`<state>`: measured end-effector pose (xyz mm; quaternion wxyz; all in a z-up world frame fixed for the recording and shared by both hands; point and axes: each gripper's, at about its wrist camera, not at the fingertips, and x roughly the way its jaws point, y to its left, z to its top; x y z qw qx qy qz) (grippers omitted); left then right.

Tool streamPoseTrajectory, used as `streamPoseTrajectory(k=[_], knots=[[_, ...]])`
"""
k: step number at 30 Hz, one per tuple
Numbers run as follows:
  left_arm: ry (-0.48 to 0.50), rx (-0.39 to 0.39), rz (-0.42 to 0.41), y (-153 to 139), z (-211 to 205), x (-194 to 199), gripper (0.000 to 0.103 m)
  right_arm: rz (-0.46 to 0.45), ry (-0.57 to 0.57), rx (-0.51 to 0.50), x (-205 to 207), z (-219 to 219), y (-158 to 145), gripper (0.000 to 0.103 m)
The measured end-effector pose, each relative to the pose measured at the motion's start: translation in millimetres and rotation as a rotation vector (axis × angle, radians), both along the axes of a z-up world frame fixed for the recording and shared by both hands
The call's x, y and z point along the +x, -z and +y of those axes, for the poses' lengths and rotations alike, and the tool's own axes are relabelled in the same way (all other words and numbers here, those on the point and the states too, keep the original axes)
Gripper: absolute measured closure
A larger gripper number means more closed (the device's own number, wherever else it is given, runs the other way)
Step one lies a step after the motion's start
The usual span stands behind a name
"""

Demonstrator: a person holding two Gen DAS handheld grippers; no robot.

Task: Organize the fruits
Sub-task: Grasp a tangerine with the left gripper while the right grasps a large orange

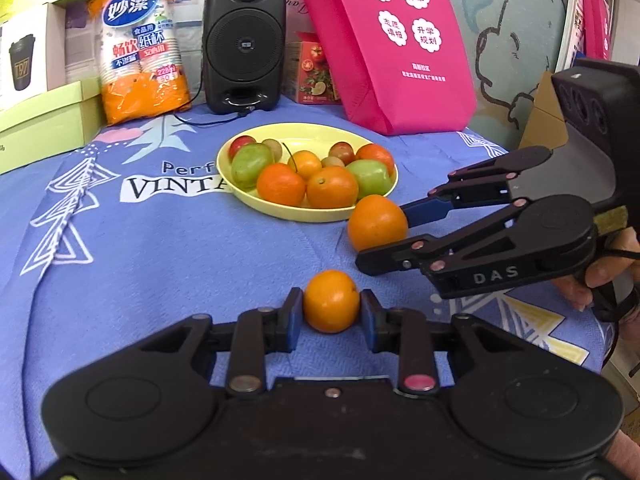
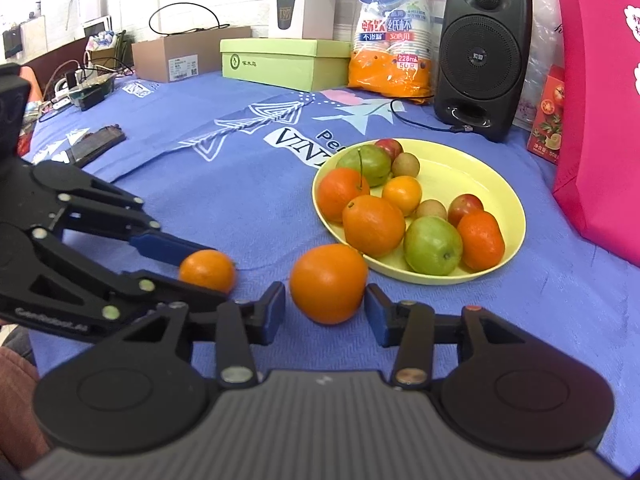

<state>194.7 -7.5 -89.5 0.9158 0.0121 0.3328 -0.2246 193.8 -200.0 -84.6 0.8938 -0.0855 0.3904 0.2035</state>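
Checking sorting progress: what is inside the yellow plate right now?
The yellow plate holds three oranges, a smaller orange fruit, two green fruits, two reddish ones and two small brownish ones. Its far side is bare. Anything beneath the pile is hidden.

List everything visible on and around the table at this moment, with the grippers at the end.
plate: one, pale yellow, mid-table
plated oranges: four, orange, on the plate
green fruits: two, green, on the plate
red fruits: two, dark red, on the plate
brown fruits: two, small, tan, on the plate
larger orange: one, orange, on the cloth beside the plate
smaller orange: one, orange, on the cloth
speaker: one, black, behind the plate
paper-cup pack: one, orange, beside the speaker
bag: one, pink, back of the table
tablecloth: one, blue
left gripper: black, shut on the smaller orange
right gripper: black, open around the larger orange
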Motion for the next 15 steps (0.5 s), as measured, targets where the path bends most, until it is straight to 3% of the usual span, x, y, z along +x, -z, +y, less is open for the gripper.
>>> streamPoseTrajectory(k=[15], knots=[[-0.02, -0.006, -0.026, -16.7, 4.9, -5.4, 0.074, -0.056, 0.062, -0.004, -24.4, -15.1, -12.8, 0.064]])
